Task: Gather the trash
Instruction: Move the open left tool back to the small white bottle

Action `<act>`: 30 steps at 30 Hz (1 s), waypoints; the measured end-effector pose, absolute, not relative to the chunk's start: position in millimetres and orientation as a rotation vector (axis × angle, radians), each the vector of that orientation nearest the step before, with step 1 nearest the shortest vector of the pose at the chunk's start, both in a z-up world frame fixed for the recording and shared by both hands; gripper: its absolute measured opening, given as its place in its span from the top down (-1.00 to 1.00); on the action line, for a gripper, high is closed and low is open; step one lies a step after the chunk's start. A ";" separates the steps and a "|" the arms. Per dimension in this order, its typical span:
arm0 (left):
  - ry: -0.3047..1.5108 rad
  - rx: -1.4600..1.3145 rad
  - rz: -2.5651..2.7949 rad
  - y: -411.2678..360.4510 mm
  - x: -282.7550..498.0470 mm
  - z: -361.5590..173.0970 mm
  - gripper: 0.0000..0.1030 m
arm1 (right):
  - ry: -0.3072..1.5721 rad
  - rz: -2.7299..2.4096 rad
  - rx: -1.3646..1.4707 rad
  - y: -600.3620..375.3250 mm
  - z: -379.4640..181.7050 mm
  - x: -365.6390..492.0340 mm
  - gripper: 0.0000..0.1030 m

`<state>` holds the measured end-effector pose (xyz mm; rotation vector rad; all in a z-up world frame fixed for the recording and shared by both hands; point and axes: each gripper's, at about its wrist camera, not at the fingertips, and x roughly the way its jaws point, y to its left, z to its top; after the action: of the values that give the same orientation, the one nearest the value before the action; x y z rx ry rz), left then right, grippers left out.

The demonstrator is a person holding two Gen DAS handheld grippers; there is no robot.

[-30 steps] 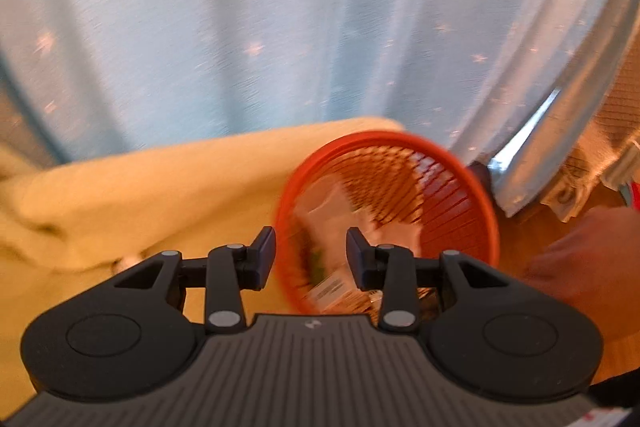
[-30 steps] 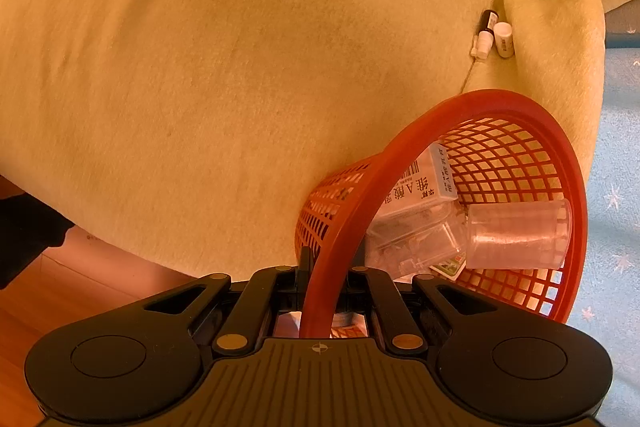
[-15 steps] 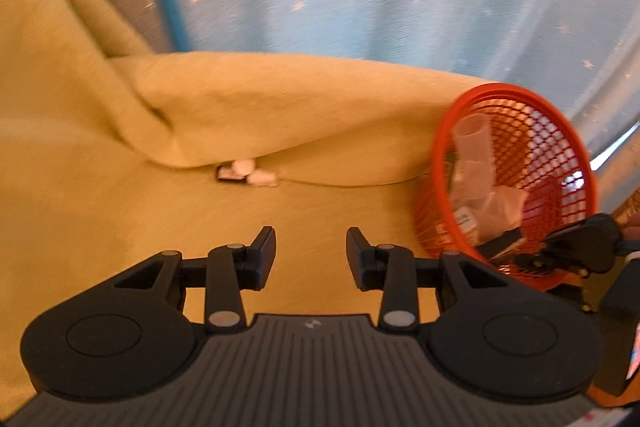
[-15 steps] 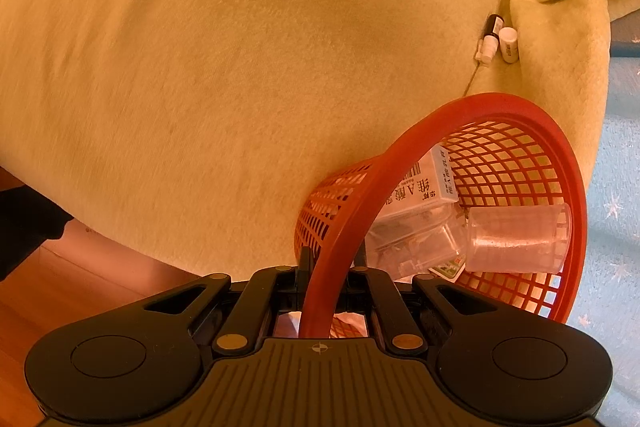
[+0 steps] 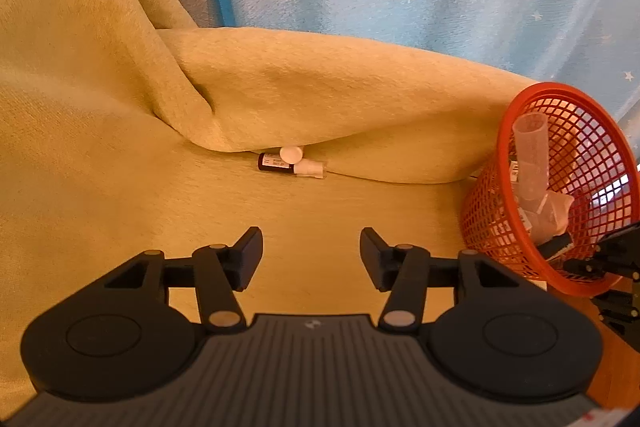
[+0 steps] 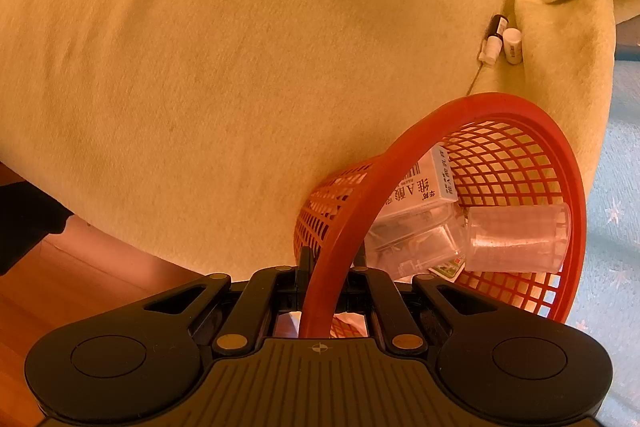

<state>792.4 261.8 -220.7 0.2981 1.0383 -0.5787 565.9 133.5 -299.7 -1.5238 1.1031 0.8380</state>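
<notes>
Trash is being gathered from a yellow-green plush blanket (image 5: 120, 187), and two pieces are lying ahead of the left gripper (image 5: 311, 259): a small dark glass vial with a white nozzle (image 5: 276, 163) and a short white cylindrical cap or tube (image 5: 291, 154), touching each other and tucked just under a fold of the blanket. The left gripper's jaws are being held spread wide with nothing between them, well apart from the pair.

The round red plastic mesh basket (image 6: 520, 163) is being carried tilted, its rim being pinched between the pressed-in jaws of the right gripper (image 6: 326, 267). Inside it, a white printed carton (image 6: 424, 183), a clear plastic box (image 6: 412, 239) and a clear plastic cup (image 6: 516, 239) are lying loosely toward the lower wall.

Several risks are being judged from this. The cup, lying on its side near the open mouth, is likely being left free to roll out if the basket is tipped further. The thin rim may be slipping within the pinch under the load. Because the vial and cap are touching, one may be knocked deeper under the fold while the other is being grasped, and soft pile may be getting caught between the jaws. Being round, either piece may be squirting out sideways if closed on off-centre.
</notes>
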 end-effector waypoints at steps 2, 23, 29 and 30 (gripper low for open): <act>1.038 0.298 -0.572 262.6 795.7 -224.0 -0.03 | 1.106 0.839 -1.526 133.7 -299.9 566.3 0.95; 1.039 0.355 -0.569 257.5 824.9 -262.5 -0.46 | 1.118 0.852 -1.543 137.0 -299.2 568.5 0.95; 1.045 0.376 -0.580 253.4 834.0 -271.8 -0.62 | 1.125 0.856 -1.546 139.3 -299.2 569.2 0.95; 1.045 0.378 -0.583 252.6 835.0 -273.1 -0.62 | 1.126 0.857 -1.545 139.3 -298.7 569.4 0.95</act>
<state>835.0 252.6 -273.1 0.3781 1.0447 -0.5827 569.4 139.3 -298.7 -1.5446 1.1261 0.8571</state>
